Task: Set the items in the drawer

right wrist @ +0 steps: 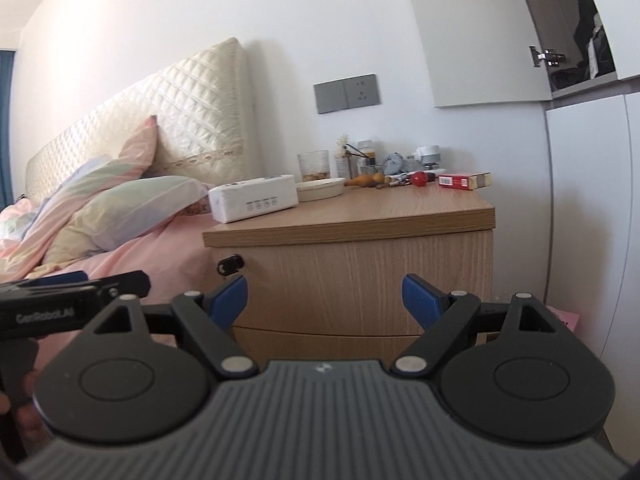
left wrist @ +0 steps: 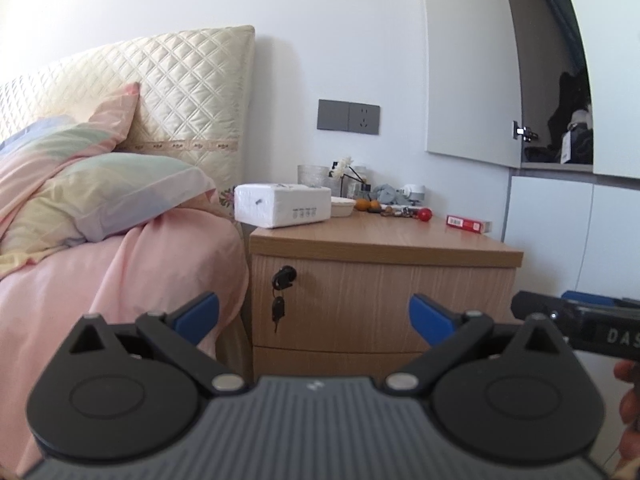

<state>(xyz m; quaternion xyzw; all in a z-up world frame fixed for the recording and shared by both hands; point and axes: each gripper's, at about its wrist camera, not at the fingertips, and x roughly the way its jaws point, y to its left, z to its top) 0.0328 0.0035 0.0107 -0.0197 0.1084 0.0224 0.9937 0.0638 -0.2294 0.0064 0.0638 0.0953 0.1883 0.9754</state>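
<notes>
Two tools, both empty, and nothing of the job started: the top drawer point(left wrist: 380, 304) of the nightstand point(right wrist: 348, 224) is shut, with a key point(left wrist: 279, 309) hanging from its lock at about 9 o'clock on the drawer front. I judge this the approach step. The next move calls for getting that drawer open, and I see no handle, so it likely means pulling at the key or at the front's lower edge, before anything can go in.

The things to stow sit on the counter: a white box point(left wrist: 282, 204) at 9 o'clock by the bed point(left wrist: 120, 272), a shallow dish point(right wrist: 320, 189) beside it, a red ball point(right wrist: 419, 179) farther back, and a red pack point(right wrist: 464, 181) at 3 o'clock near the edge. Small clutter lines the wall behind; I cannot tell each piece.

My left tool point(left wrist: 314, 312) has its blue fingers point(left wrist: 198, 314) spread wide, touching nothing, aimed at the drawer front. My right tool point(right wrist: 326, 296) is likewise wide apart and holds nothing, well short of the nightstand.
</notes>
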